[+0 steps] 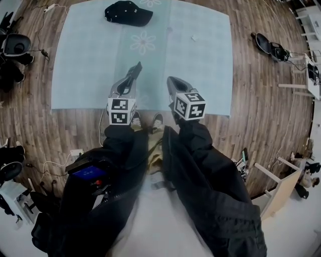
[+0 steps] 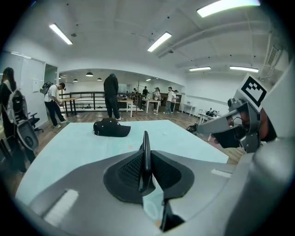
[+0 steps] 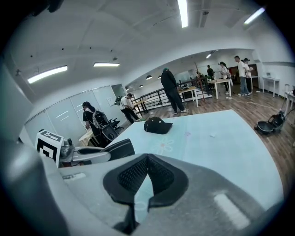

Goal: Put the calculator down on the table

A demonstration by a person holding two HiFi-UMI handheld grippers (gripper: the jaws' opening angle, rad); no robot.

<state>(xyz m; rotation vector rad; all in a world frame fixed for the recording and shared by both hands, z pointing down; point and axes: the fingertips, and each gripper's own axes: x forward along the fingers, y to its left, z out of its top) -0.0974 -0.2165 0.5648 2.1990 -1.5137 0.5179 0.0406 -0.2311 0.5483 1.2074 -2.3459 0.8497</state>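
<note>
Calculator (image 2: 146,147) is in the left claw (image 1: 126,85), pinched between the two pads. It stands upright and edge-on to the left gripper view, so it shows only as a thin dark slab and neither face can be seen. Its top edge sticks out past the claw tips. In the head view it shows as a dark sliver (image 1: 135,69) beyond the tips, up in the air and not touching anything else.

Right claw (image 3: 147,159) is closed tip to tip with nothing in it, and sits just beside the left one at about the same height.

Both claws point forward and down over the near edge of a light blue mat (image 1: 200,60) on the wooden floor (image 1: 251,105). A black cap (image 1: 128,13) lies at the mat's far side, well apart from the calculator. No counter shows in any view.
</note>
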